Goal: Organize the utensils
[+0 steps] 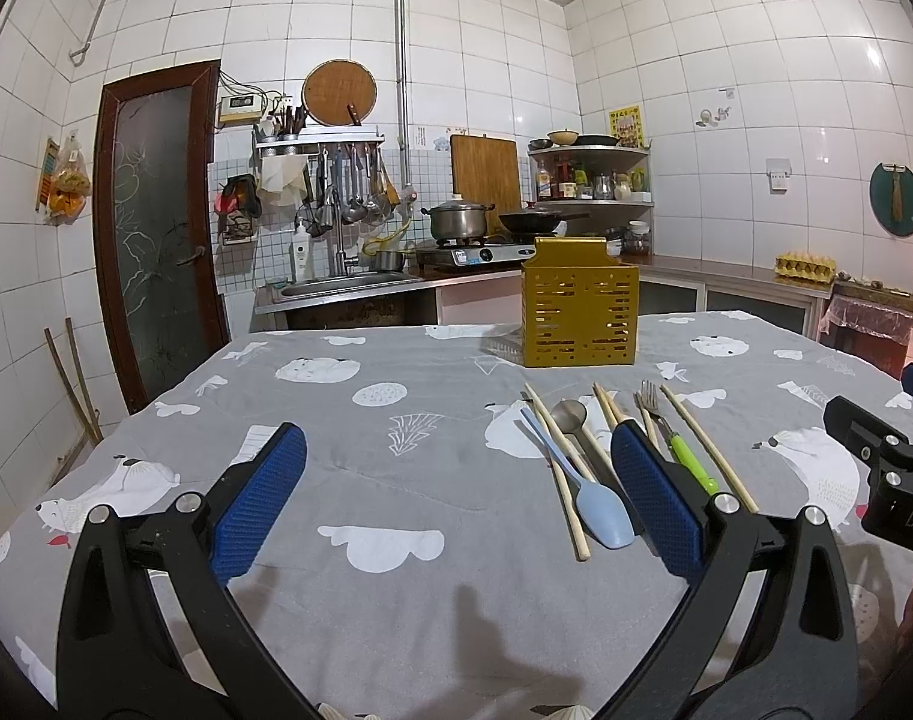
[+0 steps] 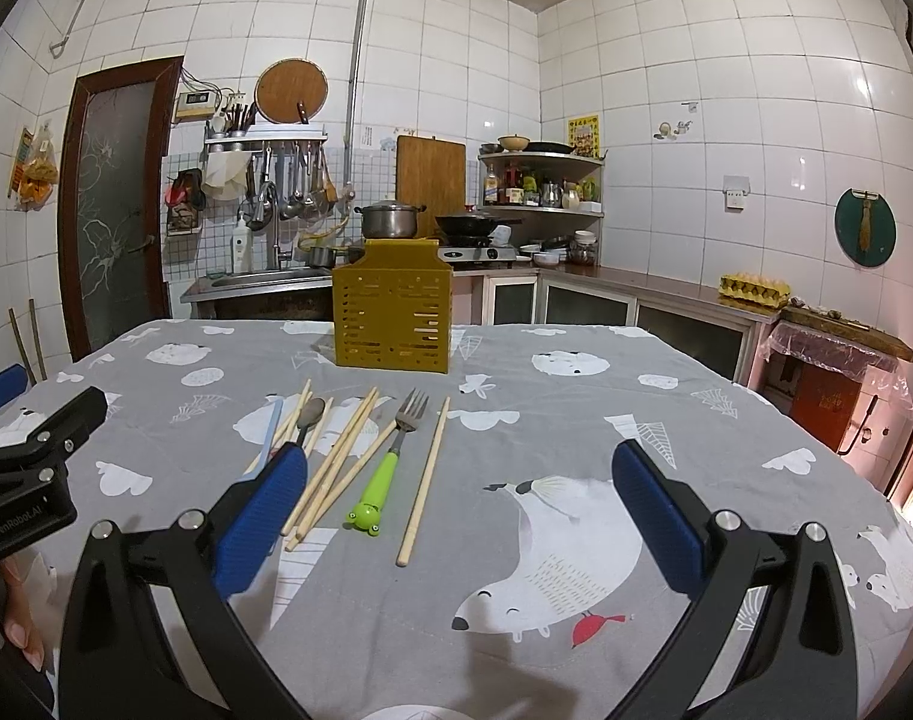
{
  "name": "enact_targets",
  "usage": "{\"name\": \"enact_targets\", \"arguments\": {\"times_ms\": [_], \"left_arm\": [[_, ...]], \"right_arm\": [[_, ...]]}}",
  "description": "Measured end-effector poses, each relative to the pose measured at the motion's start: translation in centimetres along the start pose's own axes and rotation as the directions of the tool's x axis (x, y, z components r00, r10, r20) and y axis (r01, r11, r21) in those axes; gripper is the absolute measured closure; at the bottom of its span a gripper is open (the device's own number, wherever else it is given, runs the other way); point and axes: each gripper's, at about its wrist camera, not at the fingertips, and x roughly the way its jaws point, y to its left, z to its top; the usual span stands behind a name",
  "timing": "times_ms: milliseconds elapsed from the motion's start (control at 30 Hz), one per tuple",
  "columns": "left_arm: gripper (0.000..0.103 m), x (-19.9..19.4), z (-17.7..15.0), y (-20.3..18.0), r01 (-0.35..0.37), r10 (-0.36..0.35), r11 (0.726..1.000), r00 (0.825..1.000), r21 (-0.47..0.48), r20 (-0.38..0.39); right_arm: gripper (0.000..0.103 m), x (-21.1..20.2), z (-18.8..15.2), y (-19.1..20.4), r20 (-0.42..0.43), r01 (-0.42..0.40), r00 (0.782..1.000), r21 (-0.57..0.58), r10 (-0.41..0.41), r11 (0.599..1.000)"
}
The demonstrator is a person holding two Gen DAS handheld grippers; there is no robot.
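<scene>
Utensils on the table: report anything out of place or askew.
Chopsticks, a fork and two spoons lie loose and criss-crossed on the cloth, outside the yellow holder. Nothing looks spilled or damaged.

1. The worktop (image 2: 576, 372) is covered in soft matt grey cloth with white printed bears.
2. The utensil holder (image 2: 392, 324) looks like matt mustard-yellow plastic, pierced with slots.
3. The chopsticks (image 2: 423, 480) are pale bare wood, dull in finish.
4. The fork (image 2: 409, 411) has a dull metal head and a glossy green plastic handle.
5. The metal spoon (image 1: 570, 417) looks brushed grey; the pale blue spoon (image 1: 603, 516) looks like smooth matt plastic.
6. Each tool, left tool (image 1: 456, 504) and right tool (image 2: 456, 504), has rough blue textured pads on black plastic arms.
</scene>
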Motion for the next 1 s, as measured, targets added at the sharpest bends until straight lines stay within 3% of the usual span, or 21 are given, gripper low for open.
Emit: {"name": "enact_targets", "arguments": {"times_ms": [1000], "left_arm": [[0.005, -0.06, 0.0, 0.01, 0.0, 0.0, 1.0, 1.0, -0.001, 0.005]], "right_arm": [[0.004, -0.2, 0.14, -0.18, 0.008, 0.001, 1.0, 0.002, -0.001, 1.0]]}}
